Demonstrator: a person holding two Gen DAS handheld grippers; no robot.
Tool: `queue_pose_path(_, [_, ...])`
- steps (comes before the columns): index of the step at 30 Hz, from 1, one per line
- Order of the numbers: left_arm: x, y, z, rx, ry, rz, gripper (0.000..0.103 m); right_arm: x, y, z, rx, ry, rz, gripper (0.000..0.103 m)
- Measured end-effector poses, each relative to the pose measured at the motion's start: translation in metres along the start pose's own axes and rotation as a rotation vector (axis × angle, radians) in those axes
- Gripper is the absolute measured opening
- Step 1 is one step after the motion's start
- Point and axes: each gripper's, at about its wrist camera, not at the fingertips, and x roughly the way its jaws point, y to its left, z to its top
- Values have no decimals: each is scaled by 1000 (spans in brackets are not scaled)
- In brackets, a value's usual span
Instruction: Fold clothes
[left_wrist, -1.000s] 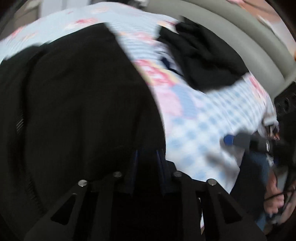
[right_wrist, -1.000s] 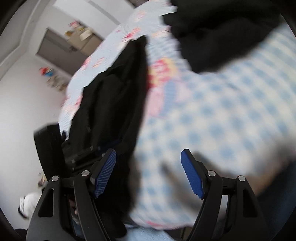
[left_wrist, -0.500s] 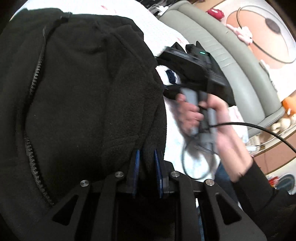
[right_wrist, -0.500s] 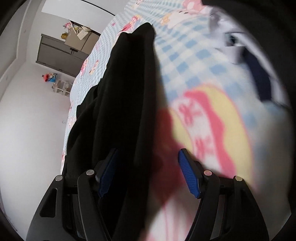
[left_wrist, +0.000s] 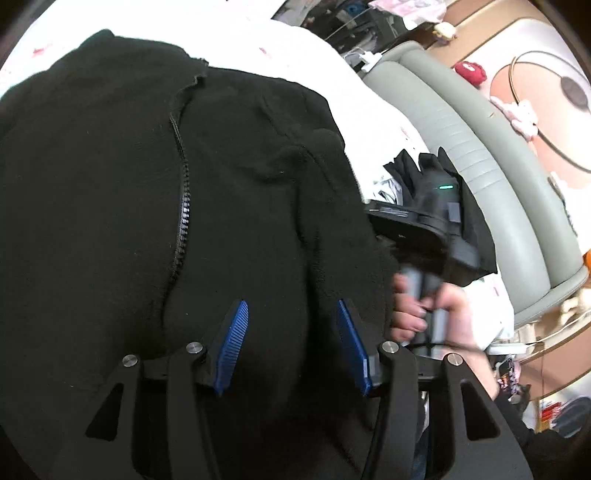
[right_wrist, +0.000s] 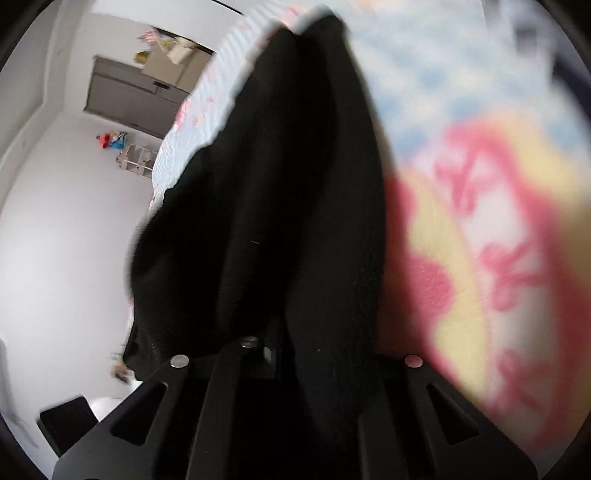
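Note:
A black fleece jacket (left_wrist: 129, 184) with a front zipper (left_wrist: 183, 206) lies spread over the bed and fills most of the left wrist view. My left gripper (left_wrist: 291, 302) hovers at its near part. Its jaws are opening, and the blue pads (left_wrist: 232, 343) stand apart with fleece bulging between them, not pinched. A person's hand (left_wrist: 417, 314) holds my right gripper (left_wrist: 424, 221) at the jacket's right edge. In the right wrist view that gripper (right_wrist: 295, 343) is shut on a fold of the jacket (right_wrist: 295, 184), which drapes over and hides its fingertips.
The bed's sheet (right_wrist: 498, 221) is blue check with pink and yellow cartoon prints. Another dark garment (left_wrist: 476, 236) lies near the padded grey headboard (left_wrist: 480, 155). Past the bed's left side are pale floor and a grey cabinet (right_wrist: 129, 99).
My left gripper's pads have spread apart from their pinch on the fleece. My right gripper came down to the jacket's edge and closed on it; its blue pads are now buried in fabric.

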Motion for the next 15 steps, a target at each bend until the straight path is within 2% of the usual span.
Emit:
queue_pose_path(1, [0, -3, -2, 9, 1, 1, 54, -16, 13, -1, -65, -55, -46, 4])
queue_pose_path(6, [1, -15, -6, 51, 34, 38, 56, -115, 67, -6, -213, -336, -81, 3])
queue_pose_path(9, [9, -19, -12, 98, 52, 97, 57, -194, 88, -18, -265, -539, -65, 3])
queue_pose_path(11, [17, -17, -15, 121, 71, 113, 57, -251, 84, -37, -251, -690, -56, 3])
queue_pose_path(13, [19, -18, -15, 135, 76, 119, 59, -282, 70, -57, -231, -747, -97, 3])
queue_pose_path(14, [20, -19, -15, 142, 81, 126, 60, -276, 70, -62, -224, -746, -146, 3])
queue_pose_path(15, [22, -22, -15, 151, 90, 139, 60, -271, 62, -65, -212, -707, -210, 3])
